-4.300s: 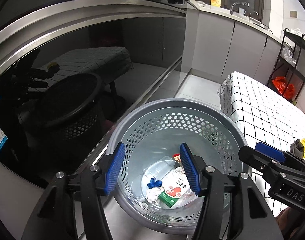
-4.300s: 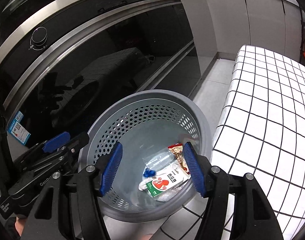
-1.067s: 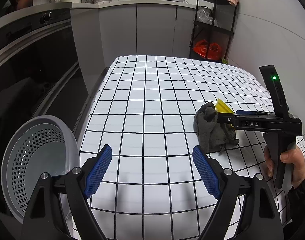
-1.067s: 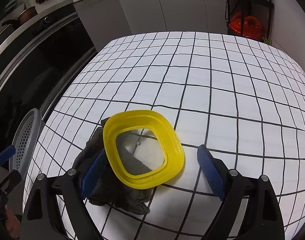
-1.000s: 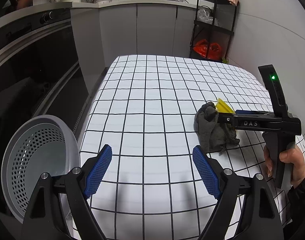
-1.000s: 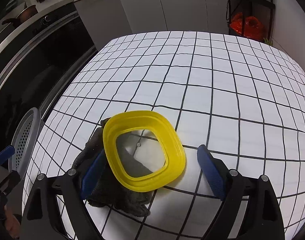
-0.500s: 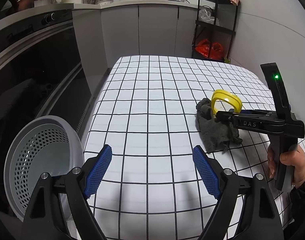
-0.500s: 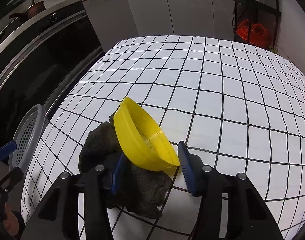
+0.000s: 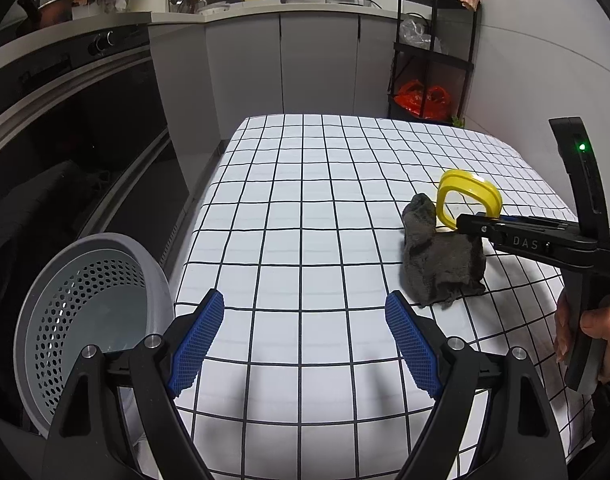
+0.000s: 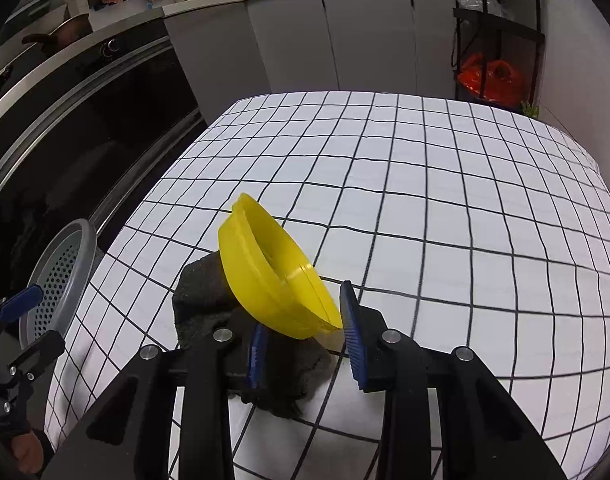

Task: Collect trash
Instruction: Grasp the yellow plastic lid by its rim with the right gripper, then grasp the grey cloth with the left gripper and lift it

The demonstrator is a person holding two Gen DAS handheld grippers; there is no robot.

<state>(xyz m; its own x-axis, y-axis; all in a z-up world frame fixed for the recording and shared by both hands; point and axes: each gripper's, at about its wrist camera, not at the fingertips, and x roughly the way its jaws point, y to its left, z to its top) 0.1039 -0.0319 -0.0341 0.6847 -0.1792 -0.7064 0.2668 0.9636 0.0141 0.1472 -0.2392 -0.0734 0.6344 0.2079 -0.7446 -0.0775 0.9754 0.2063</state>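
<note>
Closing right hand-held gripper (image 10: pixel 301 338) w/ yellow lid (image 10: pixel 273 272) between jaws; left hand-held gripper (image 9: pixel 305 336) apart.

My right claw (image 10: pixel 303 334) was closing on the lid (image 10: pixel 273 276), which stood tilted on edge, leaning against the rag (image 10: pixel 209 300) to its left on the table (image 10: pixel 465 208). The basket (image 9: pixel 93 312) stood off the table's left edge, below my left claw (image 9: pixel 305 340).
</note>
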